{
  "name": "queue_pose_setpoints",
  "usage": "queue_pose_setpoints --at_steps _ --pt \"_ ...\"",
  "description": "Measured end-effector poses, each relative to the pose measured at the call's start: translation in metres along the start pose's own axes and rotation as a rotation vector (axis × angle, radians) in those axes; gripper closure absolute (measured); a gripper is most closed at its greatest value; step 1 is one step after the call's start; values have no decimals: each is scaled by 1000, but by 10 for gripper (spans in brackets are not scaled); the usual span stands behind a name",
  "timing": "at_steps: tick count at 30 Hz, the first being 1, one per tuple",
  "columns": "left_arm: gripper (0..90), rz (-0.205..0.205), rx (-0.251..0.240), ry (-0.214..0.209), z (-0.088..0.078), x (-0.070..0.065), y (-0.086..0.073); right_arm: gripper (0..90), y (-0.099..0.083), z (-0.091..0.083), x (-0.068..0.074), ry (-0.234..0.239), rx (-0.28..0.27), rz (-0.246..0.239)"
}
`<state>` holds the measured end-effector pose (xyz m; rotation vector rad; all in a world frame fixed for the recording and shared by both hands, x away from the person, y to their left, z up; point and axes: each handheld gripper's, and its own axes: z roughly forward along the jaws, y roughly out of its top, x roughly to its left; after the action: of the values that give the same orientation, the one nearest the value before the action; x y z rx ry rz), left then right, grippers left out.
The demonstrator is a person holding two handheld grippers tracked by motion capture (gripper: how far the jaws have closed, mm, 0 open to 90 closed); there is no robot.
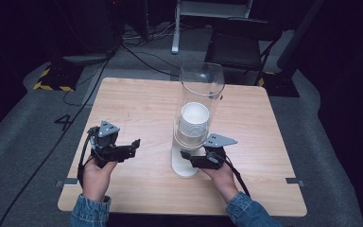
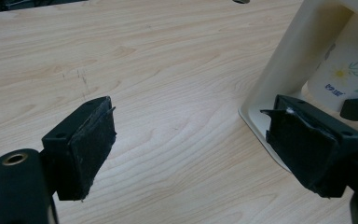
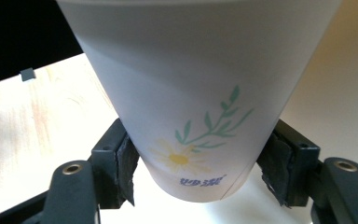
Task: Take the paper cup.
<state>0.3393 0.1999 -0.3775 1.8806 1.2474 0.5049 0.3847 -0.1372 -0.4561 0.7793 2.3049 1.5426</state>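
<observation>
1. Your left gripper (image 1: 131,144) waits with jaws spread wide and empty over the table (image 1: 137,104), likely in reserve.
2. The clear dispenser tube (image 1: 202,85) stacks cups so the lowest can be pulled out below.
3. Your right gripper (image 3: 198,163) clamps that bottom paper cup (image 3: 191,93); its daisy print carries small blue writing, unreadable.

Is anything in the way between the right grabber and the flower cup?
Nothing visible is. The right gripper already has its jaws on both sides of the paper cup, pads against its sides, at the bottom of the clear tube.
</observation>
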Motion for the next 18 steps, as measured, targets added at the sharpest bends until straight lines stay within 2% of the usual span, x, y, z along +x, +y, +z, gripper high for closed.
queue_pose_setpoints --at_steps 5,11,18 --pt "154 1 3 -2 2 0 1 345 -7 2 1 -12 -4 -30" --pt "155 2 3 -4 3 -1 2 344 -14 5 0 -8 10 -30" --pt "155 3 5 -8 5 0 3 344 -22 9 0 -5 70 -31"
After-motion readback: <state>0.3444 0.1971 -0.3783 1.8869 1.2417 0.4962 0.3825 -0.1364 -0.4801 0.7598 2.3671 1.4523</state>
